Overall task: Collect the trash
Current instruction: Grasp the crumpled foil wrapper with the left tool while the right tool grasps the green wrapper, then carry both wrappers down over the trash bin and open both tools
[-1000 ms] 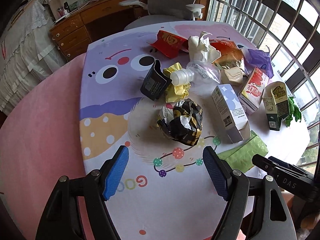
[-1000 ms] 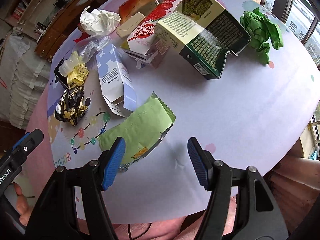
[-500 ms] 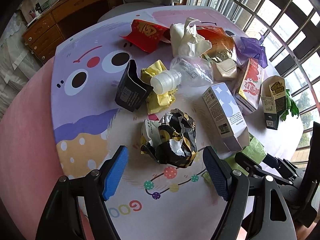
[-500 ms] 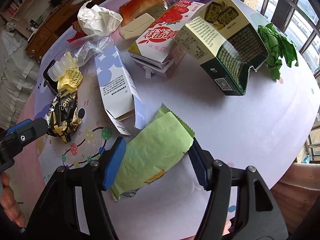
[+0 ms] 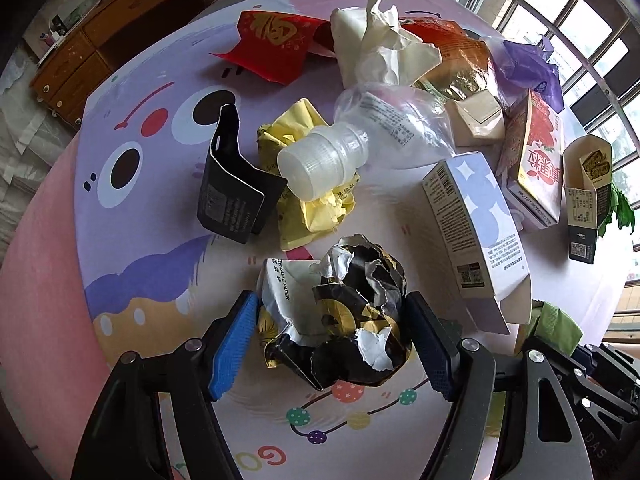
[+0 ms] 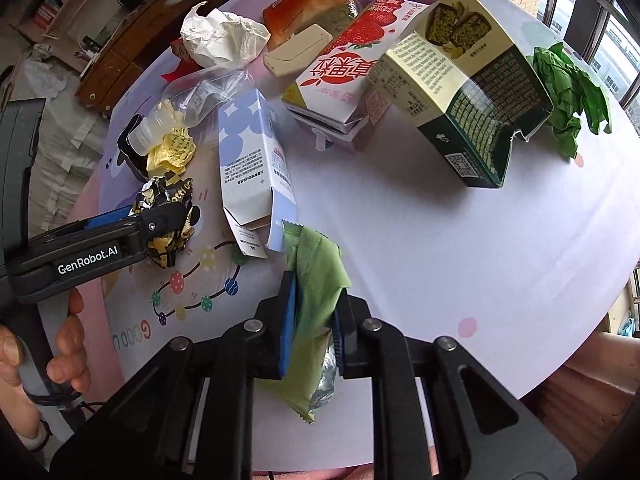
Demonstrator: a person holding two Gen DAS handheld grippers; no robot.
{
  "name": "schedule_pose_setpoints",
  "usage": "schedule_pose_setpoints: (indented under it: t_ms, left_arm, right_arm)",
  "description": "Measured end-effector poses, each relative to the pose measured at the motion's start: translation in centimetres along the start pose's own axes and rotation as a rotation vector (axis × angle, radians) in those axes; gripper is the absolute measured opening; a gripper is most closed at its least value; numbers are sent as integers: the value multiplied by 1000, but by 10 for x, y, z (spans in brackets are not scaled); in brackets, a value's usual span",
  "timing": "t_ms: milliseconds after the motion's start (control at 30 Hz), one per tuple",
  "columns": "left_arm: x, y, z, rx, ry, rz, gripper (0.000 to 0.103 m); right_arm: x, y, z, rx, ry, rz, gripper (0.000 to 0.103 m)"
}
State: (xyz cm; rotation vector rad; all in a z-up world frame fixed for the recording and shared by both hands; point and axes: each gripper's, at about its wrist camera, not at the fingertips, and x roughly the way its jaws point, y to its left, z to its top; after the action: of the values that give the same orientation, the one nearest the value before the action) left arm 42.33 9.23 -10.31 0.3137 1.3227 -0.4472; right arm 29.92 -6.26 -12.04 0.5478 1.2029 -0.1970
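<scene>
A crumpled black-and-gold wrapper (image 5: 344, 320) lies on the cartoon-printed table (image 6: 440, 240). My left gripper (image 5: 332, 344) is open, and its blue pads flank that wrapper on both sides. The right wrist view shows the same wrapper (image 6: 168, 200) at the left gripper's (image 6: 160, 212) tips. My right gripper (image 6: 314, 320) is shut on a flat light-green snack wrapper (image 6: 316, 264), which is pinched upright between the pads. Its silver end hangs below the fingers. A corner of the green wrapper (image 5: 554, 324) shows at the lower right of the left wrist view.
Beyond the grippers lie a blue-and-white carton (image 5: 472, 232), a clear plastic bottle (image 5: 340, 156), a yellow wrapper (image 5: 316, 208), a black pouch (image 5: 232, 196), a red packet (image 5: 276, 48) and white crumpled paper (image 5: 380, 48). A strawberry carton (image 6: 344, 80), a green-and-cream box (image 6: 468, 88) and green scrap (image 6: 572, 92) sit further right.
My left gripper moved forward until the black-and-gold wrapper sat between its open fingers. My right gripper slid over the green wrapper and shut on it.
</scene>
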Motion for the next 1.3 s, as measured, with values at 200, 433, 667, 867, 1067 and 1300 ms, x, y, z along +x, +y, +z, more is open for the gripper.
schedule_pose_setpoints:
  t_ms: [200, 433, 667, 867, 1067, 1300]
  left_arm:
    - [-15, 6, -9, -35, -42, -28, 53]
    - [-37, 12, -43, -124, -57, -69, 51]
    - [-67, 0, -85, -219, -87, -70, 51]
    - [-90, -38, -123, -292, -127, -4, 51]
    - [-111, -111, -169, -404, -182, 50, 51]
    - [-110, -210, -236, -458, -197, 93, 51]
  right_arm:
    - [-21, -5, 2, -50, -2, -8, 11]
    - [-67, -15, -8, -151, -16, -21, 11]
    - [-80, -24, -11, -232, 13, 8, 11]
    - [-93, -29, -24, -395, 22, 53, 10]
    - [-118, -61, -55, -614, 28, 103, 10]
    - [-138, -127, -100, -677, 37, 222, 10]
